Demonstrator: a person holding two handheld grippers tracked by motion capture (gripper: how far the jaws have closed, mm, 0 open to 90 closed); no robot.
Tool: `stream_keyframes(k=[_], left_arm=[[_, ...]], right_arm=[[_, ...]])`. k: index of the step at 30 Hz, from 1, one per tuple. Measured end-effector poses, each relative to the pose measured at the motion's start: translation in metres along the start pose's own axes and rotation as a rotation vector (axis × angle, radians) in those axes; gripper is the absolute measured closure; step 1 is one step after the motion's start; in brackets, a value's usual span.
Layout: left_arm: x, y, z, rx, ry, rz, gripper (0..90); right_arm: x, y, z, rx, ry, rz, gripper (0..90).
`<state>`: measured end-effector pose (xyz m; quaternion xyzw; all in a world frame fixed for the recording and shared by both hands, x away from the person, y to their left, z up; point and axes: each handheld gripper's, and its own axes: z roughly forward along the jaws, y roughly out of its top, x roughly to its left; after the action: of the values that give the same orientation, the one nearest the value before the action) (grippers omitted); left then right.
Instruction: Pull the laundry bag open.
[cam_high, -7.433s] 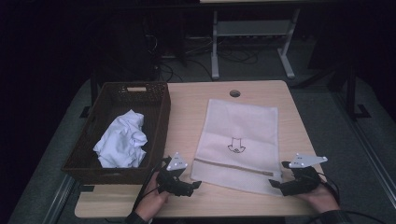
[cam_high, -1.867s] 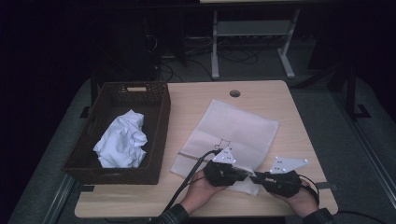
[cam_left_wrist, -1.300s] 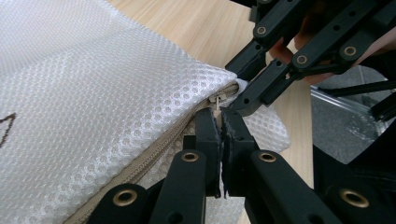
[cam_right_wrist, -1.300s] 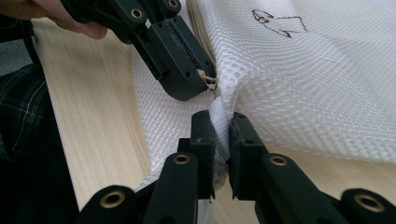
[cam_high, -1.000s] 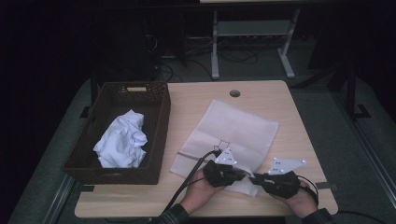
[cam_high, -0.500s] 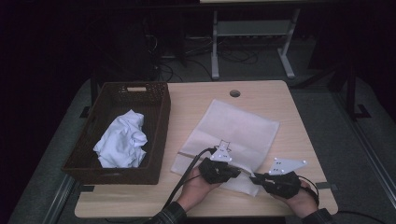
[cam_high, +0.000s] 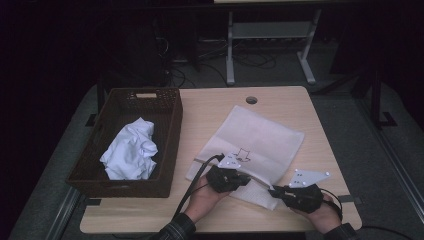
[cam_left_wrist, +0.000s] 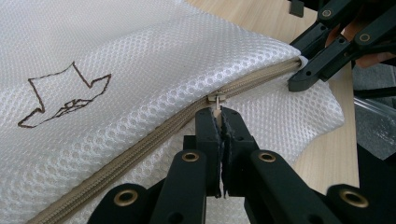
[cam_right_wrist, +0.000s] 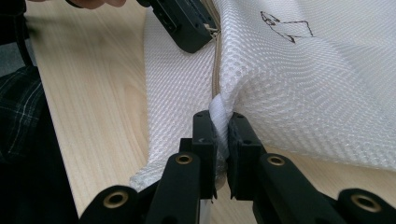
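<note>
A white mesh bag (cam_high: 262, 142) with a drawn arrow mark lies slanted on the wooden table (cam_high: 215, 107). Its beige zipper (cam_left_wrist: 140, 140) runs along the near edge. In the left gripper view, my left gripper (cam_left_wrist: 219, 114) is shut on the small metal zipper pull (cam_left_wrist: 215, 99). In the right gripper view, my right gripper (cam_right_wrist: 221, 122) is shut on the bag's corner fabric (cam_right_wrist: 219, 109) at the end of the zipper. From above, the left gripper (cam_high: 244, 176) and the right gripper (cam_high: 275, 190) sit close together at the bag's near edge.
A dark woven basket (cam_high: 172, 145) stands at the table's left with a crumpled white cloth (cam_high: 131, 150) inside. A round cable hole (cam_high: 251, 100) is at the far edge. Bare wood lies to the right of the bag. A plaid sleeve (cam_right_wrist: 18, 107) is near.
Earlier the grippers were far apart at the bag's near corners and the bag lay square. Over the last second the left gripper crept slightly left along the zipper; the right one held still.
</note>
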<state>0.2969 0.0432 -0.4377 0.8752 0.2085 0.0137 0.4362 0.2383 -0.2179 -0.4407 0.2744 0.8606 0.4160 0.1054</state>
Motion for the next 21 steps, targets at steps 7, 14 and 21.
stream_keyframes(k=[7, 14, 21], left_arm=[[0.005, -0.002, -0.002, 0.013, 0.053, -0.002, 87.5], [0.009, -0.004, -0.005, 0.011, 0.046, -0.01, 87.4], [0.015, -0.006, -0.007, 0.02, 0.089, -0.011, 87.5]], right_arm=[[0.002, 0.001, 0.001, 0.007, -0.011, -0.015, 82.5], [0.001, 0.0, 0.0, 0.001, -0.002, -0.009, 82.5], [0.002, 0.001, 0.001, 0.004, -0.006, -0.013, 82.5]])
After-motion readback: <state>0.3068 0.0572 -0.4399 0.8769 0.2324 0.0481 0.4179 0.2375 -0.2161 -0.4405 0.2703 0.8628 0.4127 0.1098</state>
